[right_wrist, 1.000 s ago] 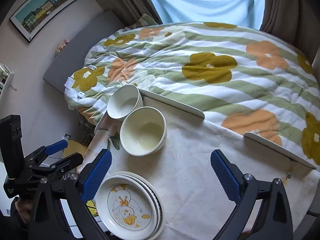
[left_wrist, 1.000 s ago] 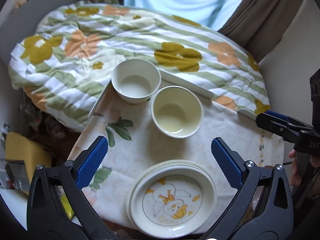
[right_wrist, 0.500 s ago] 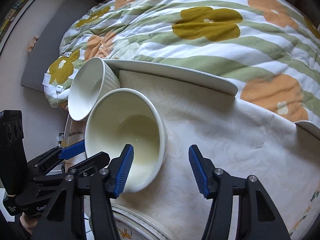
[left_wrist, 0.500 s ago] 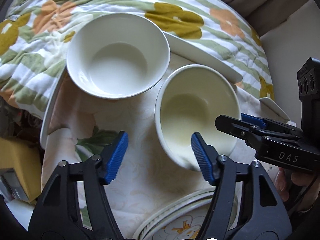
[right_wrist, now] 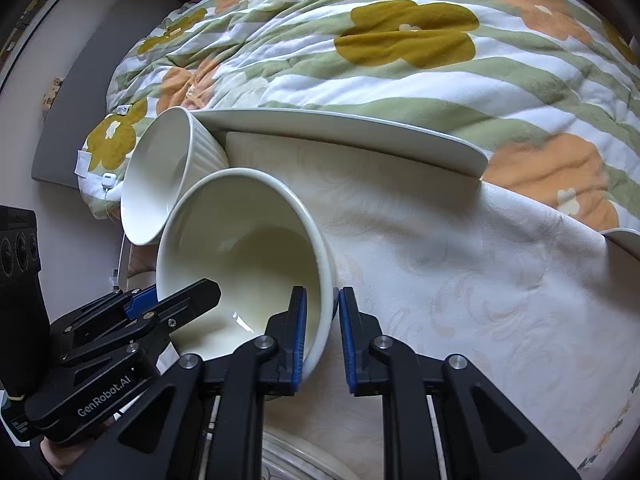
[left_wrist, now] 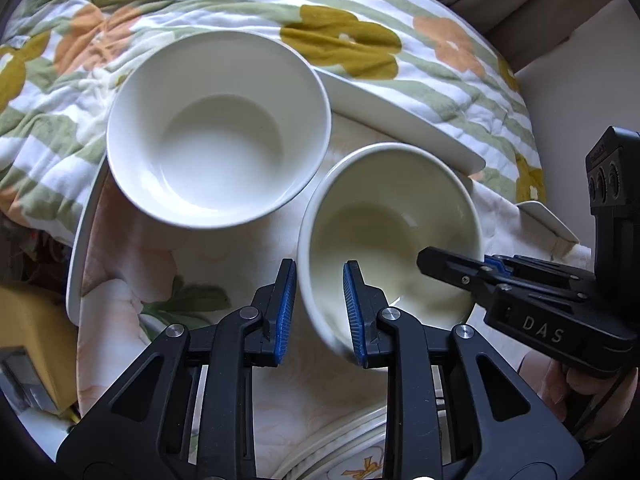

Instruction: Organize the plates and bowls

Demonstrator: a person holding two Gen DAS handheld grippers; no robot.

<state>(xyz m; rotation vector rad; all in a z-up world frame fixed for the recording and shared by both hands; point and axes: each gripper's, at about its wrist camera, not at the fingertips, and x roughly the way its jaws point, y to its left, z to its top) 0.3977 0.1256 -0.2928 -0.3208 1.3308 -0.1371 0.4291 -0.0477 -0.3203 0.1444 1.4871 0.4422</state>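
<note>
A cream bowl [left_wrist: 394,232] stands on the cloth-covered table, also in the right wrist view [right_wrist: 240,256]. My left gripper [left_wrist: 319,312] is shut on its near-left rim, one finger inside and one outside. My right gripper [right_wrist: 322,334] is shut on the opposite rim and shows in the left wrist view [left_wrist: 460,270]. The left gripper also shows in the right wrist view [right_wrist: 176,300]. A white ribbed bowl [left_wrist: 218,128] stands just beyond it, touching or nearly touching [right_wrist: 160,184]. A stack of duck-pattern plates [left_wrist: 360,460] lies at the near edge.
The table's white raised rim [right_wrist: 360,136] runs behind the bowls. A flowered quilt [right_wrist: 400,40] lies past it. The tablecloth [right_wrist: 460,280] stretches to the right of the bowls. A yellow object [left_wrist: 28,328] sits below the table at left.
Both grippers moved in on the cream bowl and closed from wide open onto its rim, one on each side. The bowls stayed in place.
</note>
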